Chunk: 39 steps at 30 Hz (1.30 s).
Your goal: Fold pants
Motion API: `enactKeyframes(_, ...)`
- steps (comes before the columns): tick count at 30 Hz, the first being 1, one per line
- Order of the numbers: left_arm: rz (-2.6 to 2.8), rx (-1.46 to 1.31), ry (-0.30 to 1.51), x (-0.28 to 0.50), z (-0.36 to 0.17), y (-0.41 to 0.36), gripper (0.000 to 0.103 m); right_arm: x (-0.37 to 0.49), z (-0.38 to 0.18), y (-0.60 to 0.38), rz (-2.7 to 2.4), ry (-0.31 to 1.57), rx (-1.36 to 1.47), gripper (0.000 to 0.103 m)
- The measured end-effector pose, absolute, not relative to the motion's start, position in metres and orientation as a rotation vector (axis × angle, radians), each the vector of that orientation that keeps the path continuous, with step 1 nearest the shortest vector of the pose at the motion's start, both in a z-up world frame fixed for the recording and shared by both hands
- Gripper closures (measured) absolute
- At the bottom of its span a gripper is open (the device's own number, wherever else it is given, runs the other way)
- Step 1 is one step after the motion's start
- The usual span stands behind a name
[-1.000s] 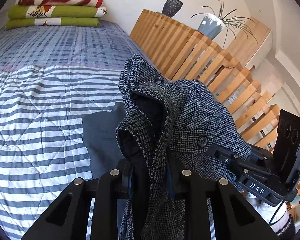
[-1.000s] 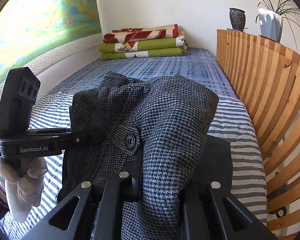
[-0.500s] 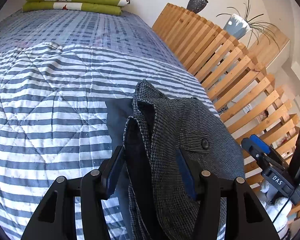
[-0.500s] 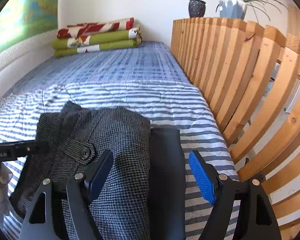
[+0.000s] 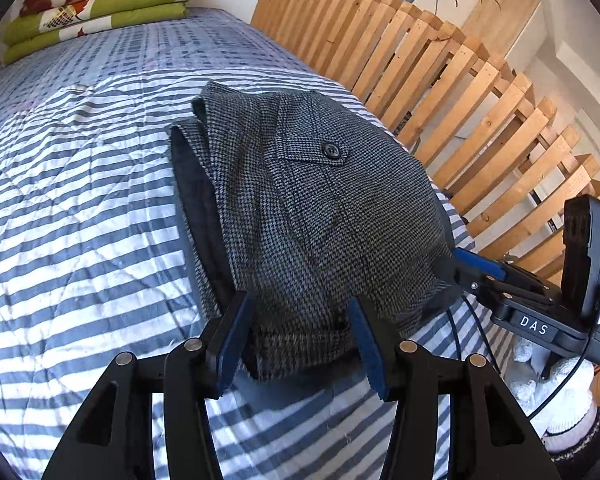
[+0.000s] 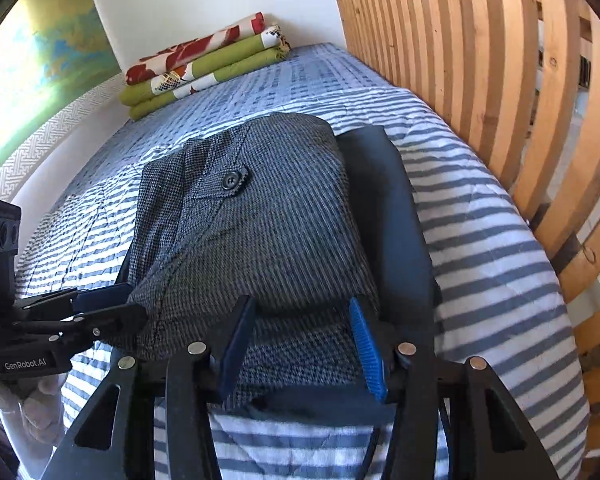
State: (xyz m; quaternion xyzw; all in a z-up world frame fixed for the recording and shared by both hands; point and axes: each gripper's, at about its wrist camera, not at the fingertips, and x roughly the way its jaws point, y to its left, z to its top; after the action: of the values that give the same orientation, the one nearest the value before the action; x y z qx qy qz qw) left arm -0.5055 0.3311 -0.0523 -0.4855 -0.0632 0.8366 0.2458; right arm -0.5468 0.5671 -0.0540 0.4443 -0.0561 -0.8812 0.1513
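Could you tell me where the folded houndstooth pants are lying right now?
In both views the houndstooth pants lie on the striped quilt, atop a dark garment, near the wooden slat rail.

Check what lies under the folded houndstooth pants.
A dark blue garment shows under the houndstooth pants, on the striped quilt. How far it reaches underneath is covered.

Bedroom: striped quilt (image 5: 80, 220), folded blankets (image 5: 96, 4).

Both tongs, left (image 5: 300, 340) and right (image 6: 304, 344), tilt downward with jaws apart, the right's seemingly just narrowed.
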Motion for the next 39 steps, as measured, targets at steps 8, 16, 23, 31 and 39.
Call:
enactKeyframes(8, 2.366, -1.312, 0.002, -0.409, 0.001, 0.289, 0.048, -0.445, -0.014, 0.559, -2.503, -0.141, 1.262, 0.058)
enactKeyframes(16, 2.419, -1.198, 0.031, -0.273, 0.077, 0.244, 0.048, -0.316, 0.042, 0.514, -2.501, -0.091, 1.153, 0.054)
enactKeyframes(23, 2.453, -1.081, 0.013, -0.155, 0.142, 0.208, 0.046, -0.203, 0.107, 0.474, -2.619, -0.013, 1.001, 0.038)
enactKeyframes(31, 2.518, -0.999, 0.027, -0.034, 0.178, 0.169, 0.036, -0.107, 0.138, 0.442, -2.66, 0.052, 0.911, 0.035)
enactKeyframes(39, 2.523, -1.054, -0.037, 0.036, 0.15, 0.146, 0.03, -0.044, 0.124, 0.419, -2.644, 0.066, 0.892, 0.032)
